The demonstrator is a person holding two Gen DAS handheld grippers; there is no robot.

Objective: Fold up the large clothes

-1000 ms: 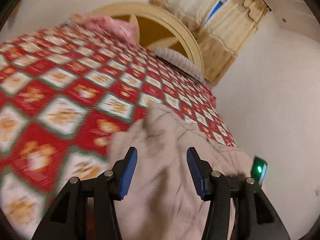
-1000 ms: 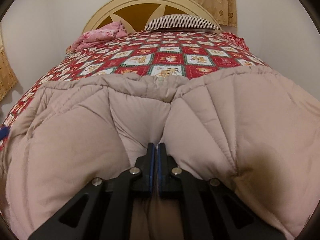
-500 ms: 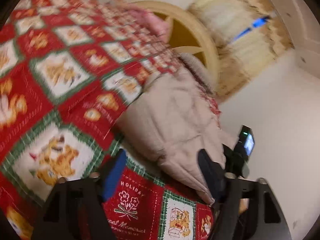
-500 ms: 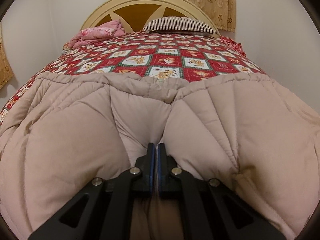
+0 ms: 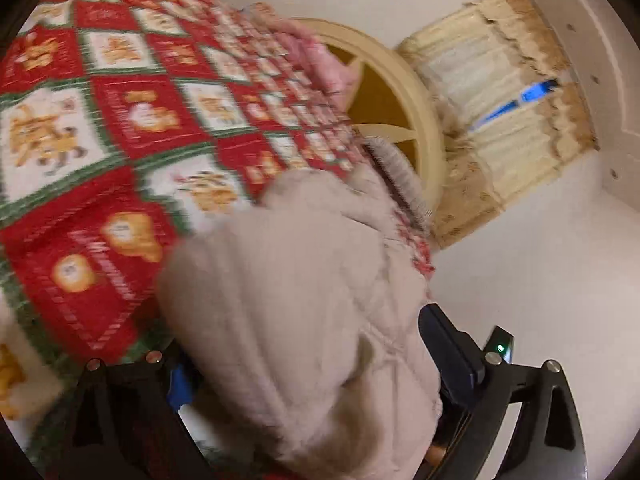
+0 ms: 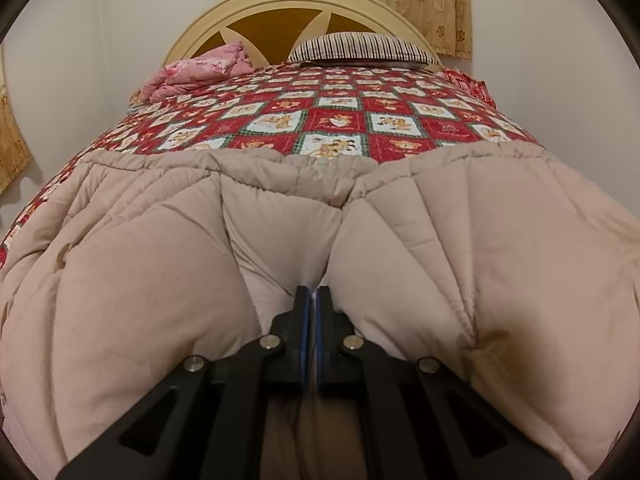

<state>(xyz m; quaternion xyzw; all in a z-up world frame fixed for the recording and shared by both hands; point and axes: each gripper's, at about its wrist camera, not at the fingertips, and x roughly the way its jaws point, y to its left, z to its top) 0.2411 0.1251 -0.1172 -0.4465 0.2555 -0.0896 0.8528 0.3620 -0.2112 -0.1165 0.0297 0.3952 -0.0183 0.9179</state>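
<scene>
Left gripper (image 5: 316,364) jaws had just opened wide around side edge of puffy beige quilted coat (image 6: 160,264); not yet clamped. Right gripper (image 6: 311,304) stayed pinched together on coat's near edge at foot of red patchwork-covered bed (image 6: 340,120). Next fold likely.

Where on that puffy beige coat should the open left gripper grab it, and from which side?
Probably the coat's outer edge, the bulging fold lying between the left gripper's jaws, which have just been opening. Come in low from the near side, along the bedspread, so one finger slides beneath. The padding is thick, so a thin edge suits better. The right gripper already pinches a crease.
</scene>
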